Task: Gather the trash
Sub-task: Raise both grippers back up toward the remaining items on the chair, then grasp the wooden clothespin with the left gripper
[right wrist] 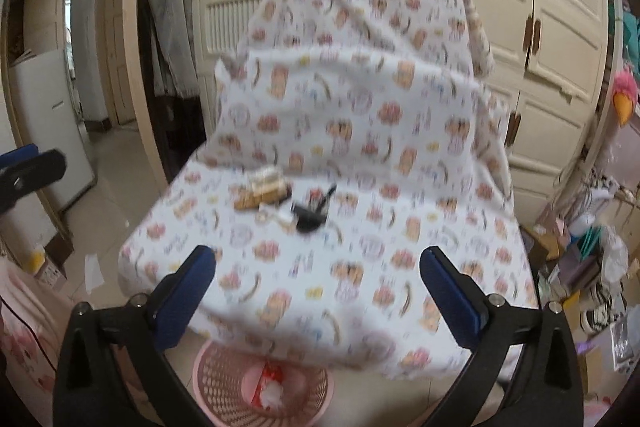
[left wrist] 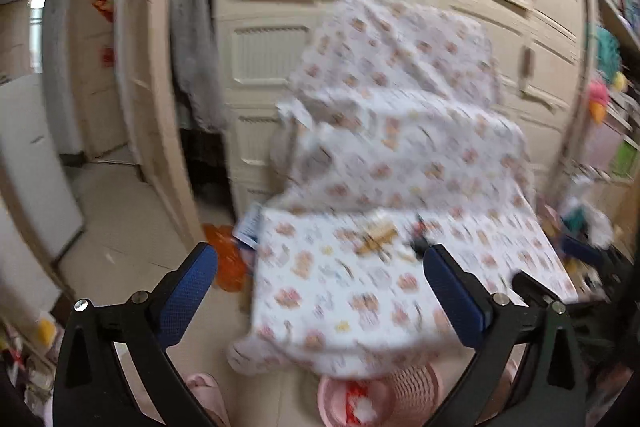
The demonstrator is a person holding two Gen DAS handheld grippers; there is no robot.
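Your pink basket [right wrist: 224, 379] on the floor holds red-and-white wrapper trash [right wrist: 271, 385]. Your left claw [left wrist: 320, 269] and right claw [right wrist: 318, 273] are both spread wide, pinching nothing.

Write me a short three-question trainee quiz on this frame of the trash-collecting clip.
1. True or false: the pink basket already holds trash.
2. What do the left gripper and right gripper hold? A) a wrapper B) nothing C) the cloth
3. Fill in: small items lie on the patterned ____.

Key: 1 true, red and white scraps lie inside; 2 B, both pairs of jaws stand open; 3 cloth.
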